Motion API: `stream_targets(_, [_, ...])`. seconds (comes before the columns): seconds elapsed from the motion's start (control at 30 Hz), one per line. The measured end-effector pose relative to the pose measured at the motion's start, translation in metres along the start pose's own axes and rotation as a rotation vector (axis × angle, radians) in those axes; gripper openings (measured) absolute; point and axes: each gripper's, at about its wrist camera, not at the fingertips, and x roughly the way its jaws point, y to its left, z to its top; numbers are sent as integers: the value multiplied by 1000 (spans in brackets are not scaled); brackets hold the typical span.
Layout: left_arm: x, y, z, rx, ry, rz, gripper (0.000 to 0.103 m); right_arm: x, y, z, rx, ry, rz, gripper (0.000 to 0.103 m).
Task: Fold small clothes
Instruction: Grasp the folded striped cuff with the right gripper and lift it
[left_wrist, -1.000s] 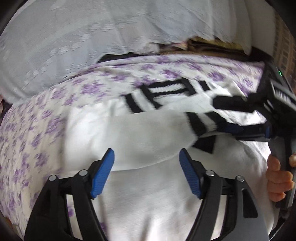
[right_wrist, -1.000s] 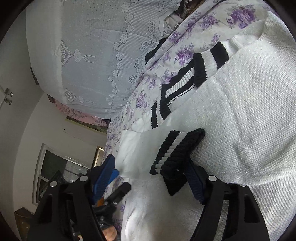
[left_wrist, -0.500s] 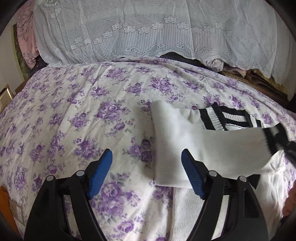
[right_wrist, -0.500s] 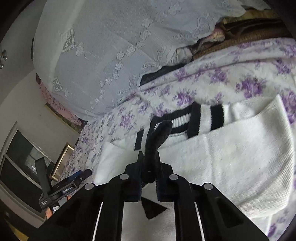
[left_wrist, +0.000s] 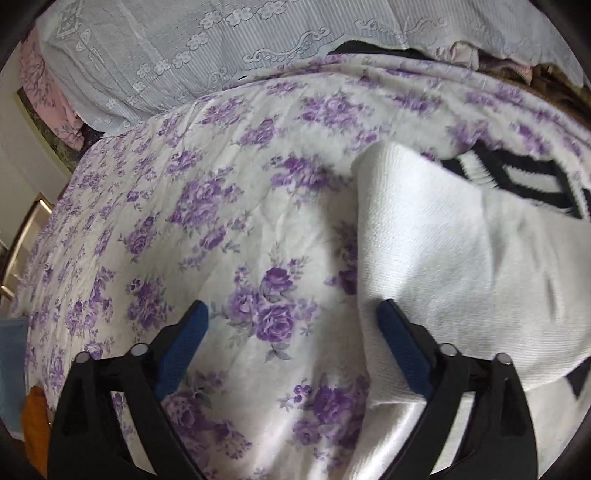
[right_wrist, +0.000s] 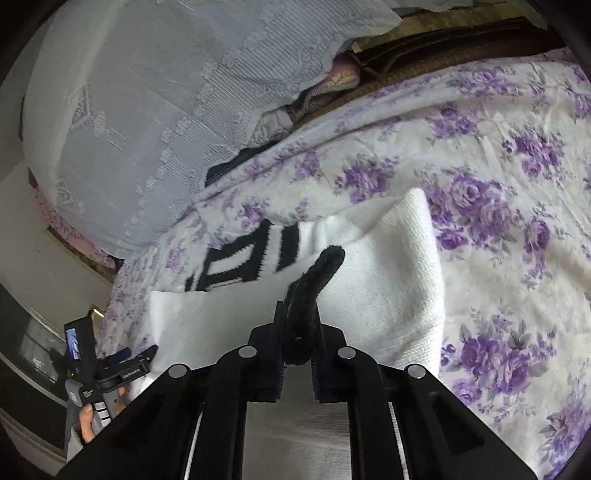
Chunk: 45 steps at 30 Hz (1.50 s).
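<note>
A small white knit sweater (left_wrist: 461, 251) with black stripes lies on the purple-flowered bedsheet (left_wrist: 229, 206), a sleeve folded across it. My left gripper (left_wrist: 291, 343) is open and empty, low over the sheet at the sweater's left edge. In the right wrist view the sweater (right_wrist: 388, 280) lies ahead, its striped neck band (right_wrist: 236, 266) to the left. My right gripper (right_wrist: 299, 332) is shut on the black ribbed sleeve cuff (right_wrist: 321, 269), which sticks up between the jaws. The left gripper also shows in the right wrist view (right_wrist: 125, 365), at the lower left.
A white lace cover (left_wrist: 207, 55) drapes over a pile at the back of the bed. Brown and pink bedding (right_wrist: 406, 62) lies behind the sheet. The bed's left edge drops off near a wall (left_wrist: 22, 155). An orange item (left_wrist: 33, 424) sits at lower left.
My right gripper closed on the black cuff and carried the sleeve across the sweater. My left gripper moved left off the sweater to its edge and stayed open.
</note>
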Motion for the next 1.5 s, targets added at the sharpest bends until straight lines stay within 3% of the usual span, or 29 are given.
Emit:
stream_targets(0.13, [-2, 6, -4, -12, -21, -6, 99, 5, -14, -2, 49, 20, 0, 14])
stream_targets(0.17, [-7, 9, -3, -14, -31, -12, 99, 1, -13, -3, 44, 12, -20, 19])
stream_targets(0.27, [-27, 13, 1, -10, -110, -23, 99, -22, -5, -3, 14, -84, -130, 24])
stream_targets(0.33, [-42, 12, 8, -2, -169, -46, 99, -38, 7, 2, -16, -154, -123, 25])
stream_targets(0.4, [-48, 6, 19, 9, -194, -61, 99, -41, 29, 7, -80, -171, -81, 35])
stream_targets(0.53, [-44, -17, 43, 30, -192, -101, 99, -9, 64, 8, -170, -97, -32, 37])
stream_targets(0.67, [-15, -45, 53, 88, -147, -102, 99, 36, 57, 7, -147, 0, -39, 37])
stream_targets(0.73, [15, -53, 53, 98, -89, -57, 99, 49, 39, 6, -106, 38, -32, 26])
stream_targets(0.77, [30, -52, 51, 77, -57, -99, 99, 47, 33, 8, -79, 35, -19, 17])
stream_targets(0.87, [40, -28, 54, -46, -12, -239, 99, 42, 23, 8, -34, 29, 9, 15])
stream_targets(0.93, [34, -23, 50, -66, -27, -247, 99, 34, 33, 4, -70, 4, -28, 20])
stream_targets(1.0, [15, -20, 41, -50, -67, -262, 98, 19, 52, -3, -162, -40, -67, 43])
stream_targets(1.03, [3, -19, 36, -35, -96, -287, 98, 13, 62, -7, -208, -54, -72, 46])
stream_targets(1.13, [-16, -21, 25, 13, -124, -313, 98, 8, 73, -15, -266, -18, -73, 48])
stream_targets(1.23, [5, -31, 12, 48, -40, -298, 99, 29, 60, -24, -254, 83, -106, 49])
stream_targets(1.33, [6, -20, 14, -14, -18, -347, 99, 27, 63, -23, -264, 77, -104, 48])
stream_targets(1.5, [-25, -7, 22, -59, -154, -318, 99, 5, 78, -22, -307, -16, -138, 50])
